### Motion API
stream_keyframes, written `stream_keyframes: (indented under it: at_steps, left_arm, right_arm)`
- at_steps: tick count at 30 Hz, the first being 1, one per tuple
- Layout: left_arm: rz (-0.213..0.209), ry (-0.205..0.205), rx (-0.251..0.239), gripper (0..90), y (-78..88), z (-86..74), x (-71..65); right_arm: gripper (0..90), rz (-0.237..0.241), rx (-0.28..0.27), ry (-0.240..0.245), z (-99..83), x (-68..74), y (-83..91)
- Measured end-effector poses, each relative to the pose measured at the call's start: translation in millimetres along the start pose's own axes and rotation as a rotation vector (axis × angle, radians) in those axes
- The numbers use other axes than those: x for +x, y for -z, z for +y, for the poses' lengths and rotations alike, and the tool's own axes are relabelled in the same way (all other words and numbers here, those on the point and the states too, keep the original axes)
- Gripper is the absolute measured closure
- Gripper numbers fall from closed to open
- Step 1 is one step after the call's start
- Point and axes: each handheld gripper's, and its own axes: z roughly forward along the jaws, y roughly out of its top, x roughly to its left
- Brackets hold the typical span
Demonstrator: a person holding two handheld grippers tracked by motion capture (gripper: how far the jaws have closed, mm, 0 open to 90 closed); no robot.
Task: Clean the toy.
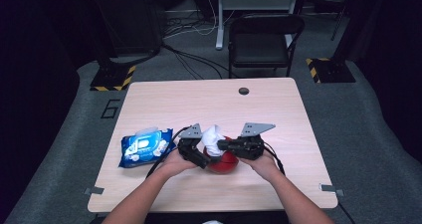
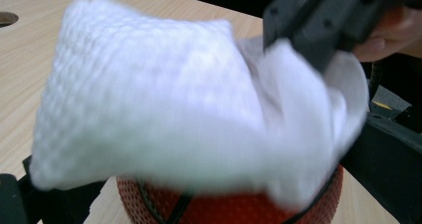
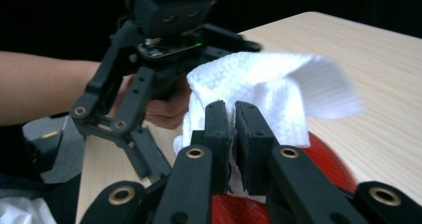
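A red ball [image 1: 225, 164] with black seams rests on the table's near half. My left gripper [image 1: 201, 158] holds it from the left, its jaws standing on either side of the ball [image 2: 224, 210]. A white wipe [image 1: 213, 137] lies draped over the top of the ball. My right gripper [image 1: 222, 145] comes in from the right and is shut on the wipe. In the right gripper view the two pads [image 3: 219, 129] pinch a fold of the wipe [image 3: 278, 84] just above the ball [image 3: 331, 159]. In the left gripper view the wipe [image 2: 164, 99] hides most of the ball.
A blue pack of wipes [image 1: 144, 147] lies to the left of my left hand. The wooden table [image 1: 209, 102] has a round cable hole [image 1: 243, 90] near its far edge. A black chair [image 1: 263, 40] stands beyond the table.
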Motion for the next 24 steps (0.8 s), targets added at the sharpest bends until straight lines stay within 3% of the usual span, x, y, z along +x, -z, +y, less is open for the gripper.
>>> stream_keyframes:
  at_steps: [2, 3, 5, 7, 8, 9, 11, 12, 14, 15, 17, 24]
  left_arm:
    - [0.001, 0.000, 0.001, 0.0, 0.1, 0.1, -0.1]
    - [0.003, 0.002, 0.000, 0.0, 0.2, -0.1, -0.1]
    - [0.003, 0.001, 0.001, 0.0, 0.4, -0.1, 0.4]
    - [0.001, 0.002, -0.002, 0.0, 0.0, -0.1, -0.1]
    - [0.002, 0.003, -0.002, 0.0, 0.0, -0.1, -0.3]
    - [0.002, 0.003, -0.002, 0.0, 0.0, -0.1, -0.3]
    - [0.002, 0.005, -0.001, 0.0, 0.1, -0.1, 0.2]
    - [0.002, 0.005, -0.002, 0.0, 0.0, -0.1, 0.4]
    - [0.003, 0.009, -0.002, 0.0, 0.0, 0.2, 0.2]
    - [0.002, 0.004, 0.003, 0.0, 0.3, 0.5, 0.5]
    - [0.000, 0.003, 0.007, 0.0, 0.6, 1.0, 1.0]
    - [-0.004, 0.004, 0.008, 0.0, 0.0, 2.0, -0.2]
  right_arm:
    - [81.9, 0.021, 0.017, 0.017, 1.9, 5.4, -8.0]
    - [70.2, 0.024, 0.023, 0.031, 4.7, 9.8, -9.2]
    - [65.9, 0.024, 0.018, 0.027, 6.0, 10.5, -7.5]
    - [54.7, 0.009, -0.013, 0.034, 9.9, 9.5, 2.5]
    - [43.7, -0.027, -0.024, 0.042, 11.4, 6.3, 14.8]
    - [43.7, -0.027, -0.024, 0.042, 11.4, 6.3, 14.8]
    - [33.2, -0.060, -0.023, 0.051, 8.8, 0.1, 26.0]
    - [28.9, -0.072, -0.012, 0.046, 5.9, -4.1, 29.2]
    - [12.1, -0.080, 0.031, 0.005, -1.9, -10.6, 30.6]
    - [11.6, -0.087, 0.051, -0.004, -5.1, -11.6, 29.3]
    - [1.4, -0.077, 0.098, 0.041, -16.6, -9.8, 22.2]
    - [0.0, -0.073, 0.130, 0.106, -24.5, -4.8, 7.6]
